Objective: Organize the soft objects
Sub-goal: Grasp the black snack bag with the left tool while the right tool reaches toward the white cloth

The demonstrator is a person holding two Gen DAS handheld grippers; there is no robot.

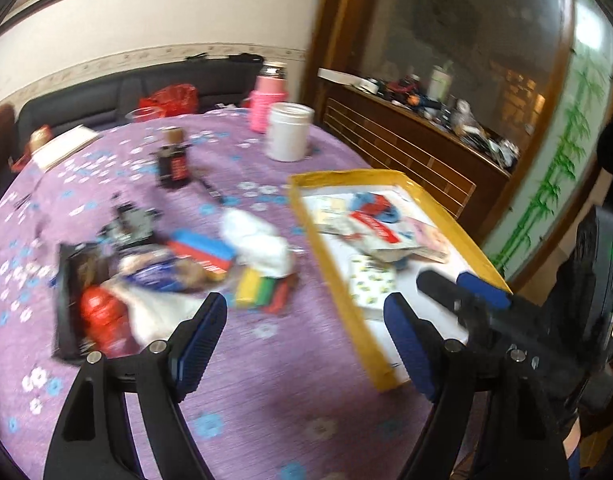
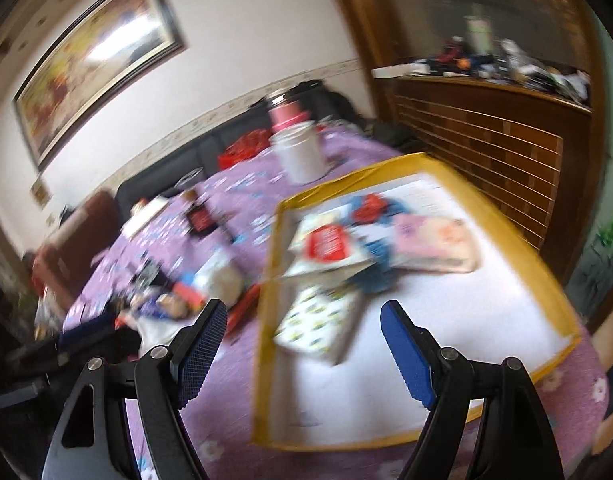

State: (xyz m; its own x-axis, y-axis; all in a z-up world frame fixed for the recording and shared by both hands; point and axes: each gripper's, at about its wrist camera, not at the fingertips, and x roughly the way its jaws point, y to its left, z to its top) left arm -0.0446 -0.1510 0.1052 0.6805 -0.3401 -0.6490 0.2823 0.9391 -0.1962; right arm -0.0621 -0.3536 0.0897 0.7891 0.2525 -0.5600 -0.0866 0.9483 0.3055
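Both tools empty, fingers spread wide. Left tool (image 1: 304,344) hangs over the near edge of the tabletop (image 1: 266,400), between the loose pile and the tray. Right tool (image 2: 304,350) sits over the tray's near side.

Yellow-rimmed tray (image 1: 342,296) at the right edge already holds soft packs: a patterned pouch (image 2: 318,324), a red-labelled packet (image 2: 328,246), a pink one (image 2: 434,246).

Still loose mid-tabletop: white cloth (image 1: 258,242), sponge stack (image 1: 258,290), bagged items toward the left edge. White jar (image 1: 288,132) and pink bottle (image 1: 266,98) at the far edge look hard, so skip them.

My read: between picks. Next: left tool drops on the white cloth and pinches a bunched fold.
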